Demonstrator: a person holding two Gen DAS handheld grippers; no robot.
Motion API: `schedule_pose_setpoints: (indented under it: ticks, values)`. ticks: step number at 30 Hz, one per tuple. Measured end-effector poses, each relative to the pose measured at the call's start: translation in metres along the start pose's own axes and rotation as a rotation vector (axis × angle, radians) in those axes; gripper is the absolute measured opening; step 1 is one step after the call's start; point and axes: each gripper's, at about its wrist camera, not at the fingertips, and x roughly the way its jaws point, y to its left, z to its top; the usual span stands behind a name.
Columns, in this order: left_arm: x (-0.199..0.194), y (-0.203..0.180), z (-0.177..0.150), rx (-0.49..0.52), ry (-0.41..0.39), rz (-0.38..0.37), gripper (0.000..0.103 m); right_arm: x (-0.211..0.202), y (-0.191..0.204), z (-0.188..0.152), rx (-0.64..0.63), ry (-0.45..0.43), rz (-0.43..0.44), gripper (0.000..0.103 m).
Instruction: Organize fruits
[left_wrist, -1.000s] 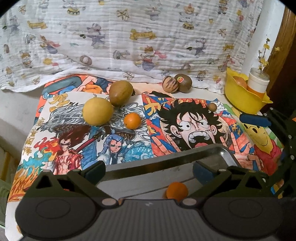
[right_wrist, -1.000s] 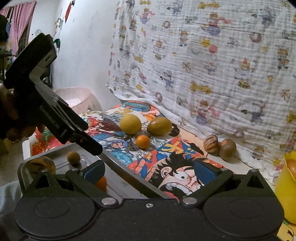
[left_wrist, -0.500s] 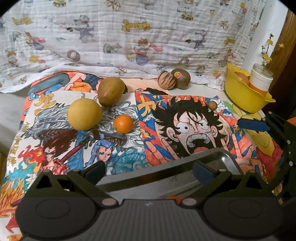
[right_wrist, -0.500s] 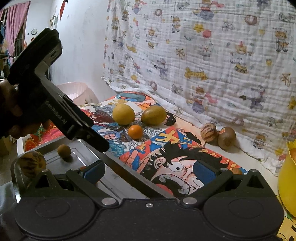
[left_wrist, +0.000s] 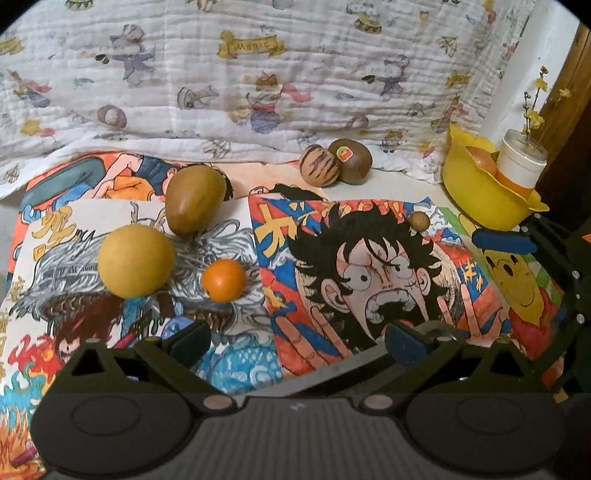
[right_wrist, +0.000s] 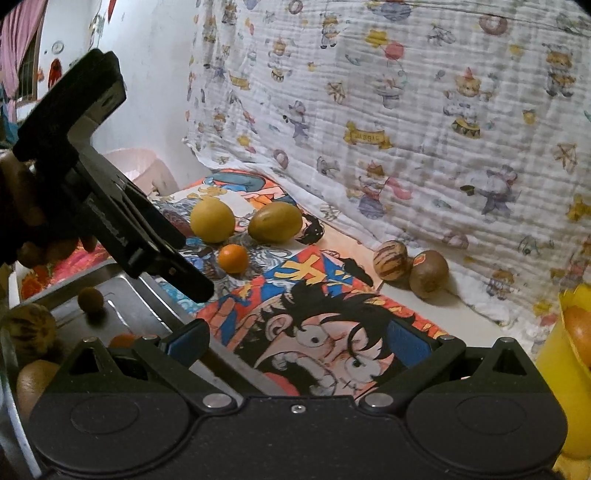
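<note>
Left wrist view, left to right: yellow round fruit (left_wrist: 136, 261), small orange (left_wrist: 224, 279), then kiwi (left_wrist: 351, 165) by the cloth. Left gripper (left_wrist: 295, 341) hangs spread, empty; it should straddle the orange evenly before squeezing gently.

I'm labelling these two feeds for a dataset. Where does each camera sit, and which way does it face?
Left wrist: sits behind the open left claw, faces the small orange and round yellow fruit; right claw's blue pad shows at right.
Right wrist: sits behind the open right claw, looks across the metal tray; left claw and hand show.
Shared: small orange, kiwi.
</note>
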Motion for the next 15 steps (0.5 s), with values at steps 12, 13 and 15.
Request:
schedule_pose_setpoints:
  ticks: [12, 13, 15]
  values:
    - [-0.009, 0.028, 0.008, 0.012, -0.015, 0.031, 0.102, 0.034, -0.007, 0.038, -0.186, 0.058, 0.060, 0.102]
    - [-0.010, 0.030, 0.008, 0.012, -0.018, 0.031, 0.102, 0.037, -0.006, 0.040, -0.202, 0.059, 0.065, 0.102]
    - [-0.012, 0.034, 0.009, 0.013, -0.022, 0.030, 0.102, 0.042, -0.005, 0.044, -0.219, 0.063, 0.075, 0.102]
